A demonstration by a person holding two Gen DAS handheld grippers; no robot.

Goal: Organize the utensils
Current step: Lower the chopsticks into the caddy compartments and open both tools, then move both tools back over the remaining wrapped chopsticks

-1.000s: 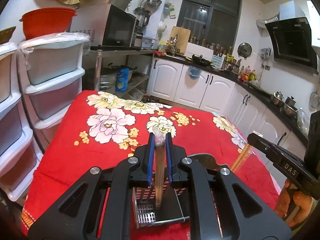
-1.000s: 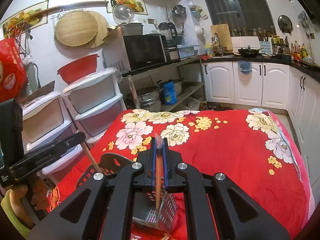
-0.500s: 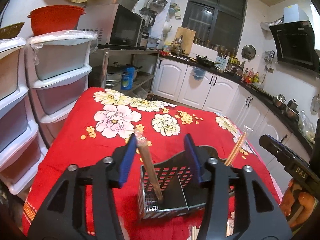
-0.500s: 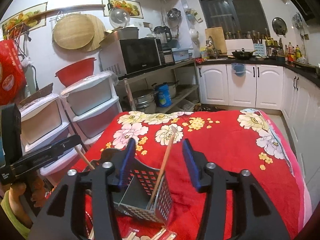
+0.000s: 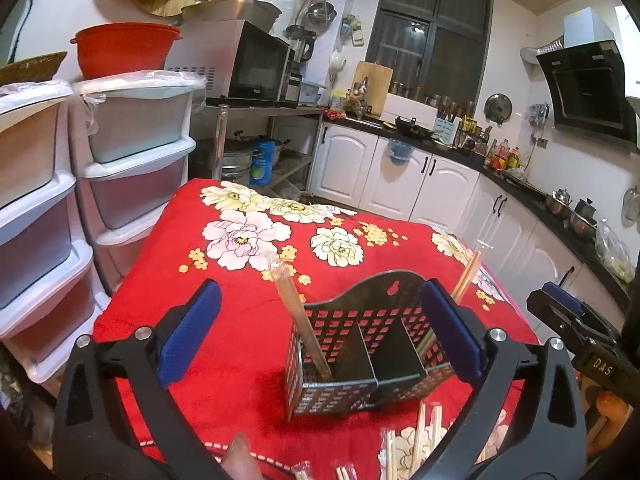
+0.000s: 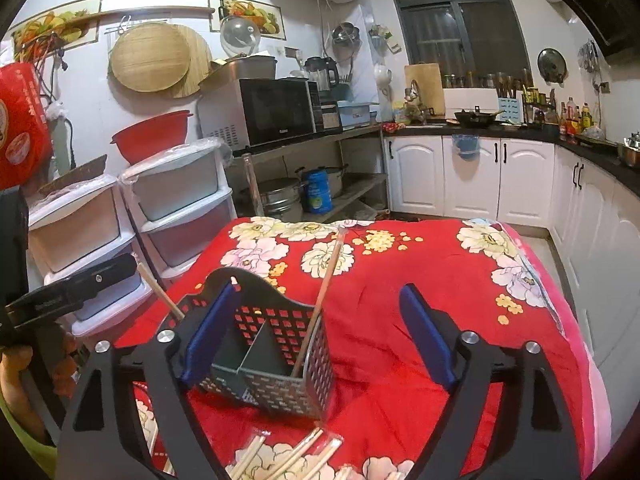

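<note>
— Both grippers have let go since a second ago: back then each was clamped on a wrapped pair of chopsticks over the utensil caddy (image 5: pixel 360 344), and their jaws have just been opening. Now the left gripper (image 5: pixel 320 340) stands wide with nothing pressed between its pads, and the right gripper (image 6: pixel 320 332) stands wide too.

— Where did the chopsticks end up?

— Left wrapped pair (image 5: pixel 298 312) leans in the caddy's left compartment, tip poking up out of its clear sleeve. Right wrapped pair (image 6: pixel 320 300) leans against the right end wall of the right compartment. Neither touches a pad.

— What's nearest the cameras?

— More loose wrapped chopsticks (image 6: pixel 280 456) lie on the red floral cloth (image 5: pixel 240 360) just in front of the caddy, cut off by the bottom edge. A fingertip (image 5: pixel 240 456) pokes in at the bottom of the left view.

— Anything in the way?

— In the right view the gripper's left finger covers the caddy's near left corner. In the left view the right finger overlaps its right end, hiding the foot of the right pair.

— And farther off?

— Stacked plastic drawers (image 5: pixel 136 152) to the left of the table, a microwave (image 6: pixel 276 112) on a metal shelf behind them, white cabinets (image 6: pixel 472 176) along the far wall. The counter clutter is too small to make out.
</note>
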